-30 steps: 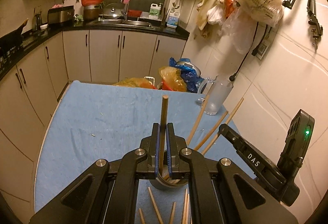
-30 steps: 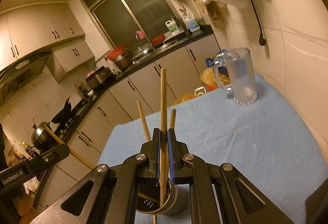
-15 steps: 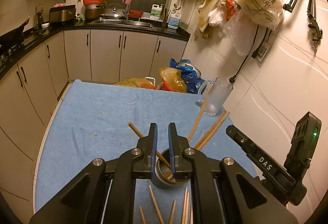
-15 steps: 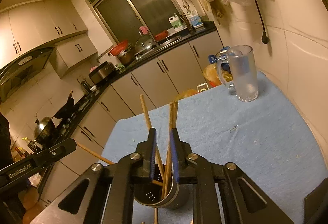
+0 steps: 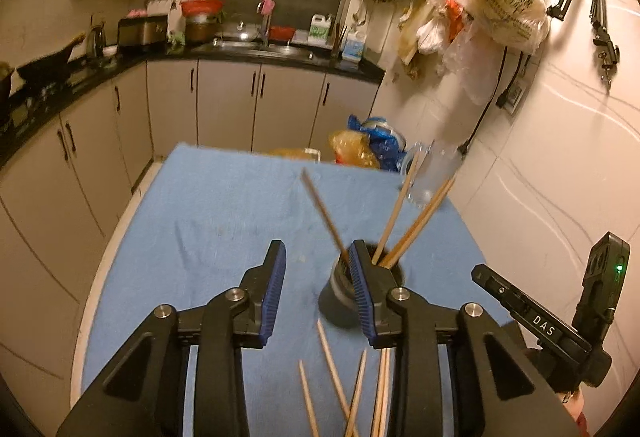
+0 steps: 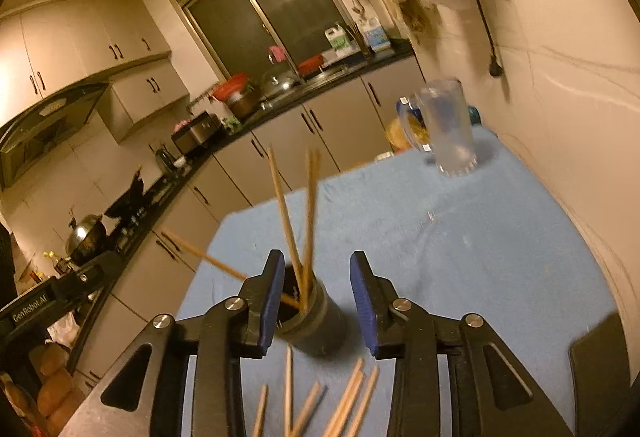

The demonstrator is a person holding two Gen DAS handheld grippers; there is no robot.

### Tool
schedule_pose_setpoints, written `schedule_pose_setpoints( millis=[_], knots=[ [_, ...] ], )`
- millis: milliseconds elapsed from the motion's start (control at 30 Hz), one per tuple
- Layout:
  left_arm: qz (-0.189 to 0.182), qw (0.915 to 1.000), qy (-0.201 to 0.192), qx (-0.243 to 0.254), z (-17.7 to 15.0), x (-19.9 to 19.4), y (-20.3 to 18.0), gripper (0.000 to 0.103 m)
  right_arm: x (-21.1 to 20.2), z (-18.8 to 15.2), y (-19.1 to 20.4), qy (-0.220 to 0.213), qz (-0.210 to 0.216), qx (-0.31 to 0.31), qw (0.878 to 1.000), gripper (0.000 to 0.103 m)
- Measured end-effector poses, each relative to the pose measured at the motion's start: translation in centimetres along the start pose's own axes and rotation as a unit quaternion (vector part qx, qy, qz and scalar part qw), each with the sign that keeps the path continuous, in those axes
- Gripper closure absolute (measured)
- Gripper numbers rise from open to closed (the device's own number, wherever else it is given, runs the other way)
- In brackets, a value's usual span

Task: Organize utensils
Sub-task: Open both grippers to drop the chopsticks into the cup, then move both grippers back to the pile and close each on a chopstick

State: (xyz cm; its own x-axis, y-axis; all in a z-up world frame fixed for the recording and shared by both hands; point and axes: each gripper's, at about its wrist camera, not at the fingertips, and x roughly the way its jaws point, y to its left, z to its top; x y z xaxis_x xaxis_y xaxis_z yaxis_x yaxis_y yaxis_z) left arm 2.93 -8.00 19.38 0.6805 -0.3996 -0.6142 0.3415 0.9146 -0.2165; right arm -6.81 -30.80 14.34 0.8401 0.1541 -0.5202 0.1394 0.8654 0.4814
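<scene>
Wooden chopsticks [image 5: 416, 221] lean in the metal holder [image 6: 316, 321]; left gripper [image 5: 318, 289] and right gripper [image 6: 316, 301] have just been opening, both empty above the blue table [image 5: 224, 205].

My right gripper [image 6: 316, 301] has just been opening; nothing sits between its pads. At eleven o'clock the metal cup [image 6: 316, 325] holds upright chopsticks [image 6: 308, 221]; loose chopsticks [image 6: 348, 401] lie at six, a glass mug [image 6: 448, 129] at one.
</scene>
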Motion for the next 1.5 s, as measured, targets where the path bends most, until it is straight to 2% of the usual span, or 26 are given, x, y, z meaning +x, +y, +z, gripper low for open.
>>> schedule_pose_setpoints(
  millis=[167,300,467,633,767,967,1067,1300,1500],
  knots=[
    [0.009,0.9989,0.044,-0.010,-3.8,1.0,1.7,0.071,0.3,-3.4,-1.5,0.041,0.001,0.009,0.999,0.066],
    [0.012,0.9951,0.094,-0.027,-7.1,2.7,3.1,0.071,0.3,-5.9,-2.6,0.065,-0.004,0.019,0.998,0.066],
    [0.013,0.9876,0.151,-0.042,-10.8,4.8,4.4,0.070,0.8,-8.6,-3.9,0.097,-0.016,0.029,0.995,0.066],
    [-0.012,0.9770,0.203,-0.065,-12.4,6.8,4.3,0.070,1.3,-9.8,-4.9,0.118,-0.037,0.042,0.991,0.066],
    [-0.016,0.9743,0.218,-0.056,-12.8,7.8,3.3,0.071,1.5,-9.9,-5.1,0.128,-0.022,0.049,0.990,0.066],
    [-0.002,0.9688,0.246,-0.031,-13.8,10.1,1.3,0.091,2.4,-10.0,-4.8,0.148,-0.023,0.052,0.987,0.066],
    [0.018,0.9698,0.243,-0.014,-14.1,10.2,0.8,0.096,3.3,-10.0,-4.6,0.164,-0.030,0.052,0.985,0.069],
    [0.053,0.9712,0.231,-0.022,-13.9,9.4,2.9,0.096,6.4,-10.1,-3.1,0.206,-0.052,0.027,0.977,0.086],
    [0.058,0.9710,0.231,-0.020,-13.9,9.5,3.0,0.096,8.5,-10.6,-1.3,0.224,-0.091,-0.022,0.970,0.088]
  ],
)
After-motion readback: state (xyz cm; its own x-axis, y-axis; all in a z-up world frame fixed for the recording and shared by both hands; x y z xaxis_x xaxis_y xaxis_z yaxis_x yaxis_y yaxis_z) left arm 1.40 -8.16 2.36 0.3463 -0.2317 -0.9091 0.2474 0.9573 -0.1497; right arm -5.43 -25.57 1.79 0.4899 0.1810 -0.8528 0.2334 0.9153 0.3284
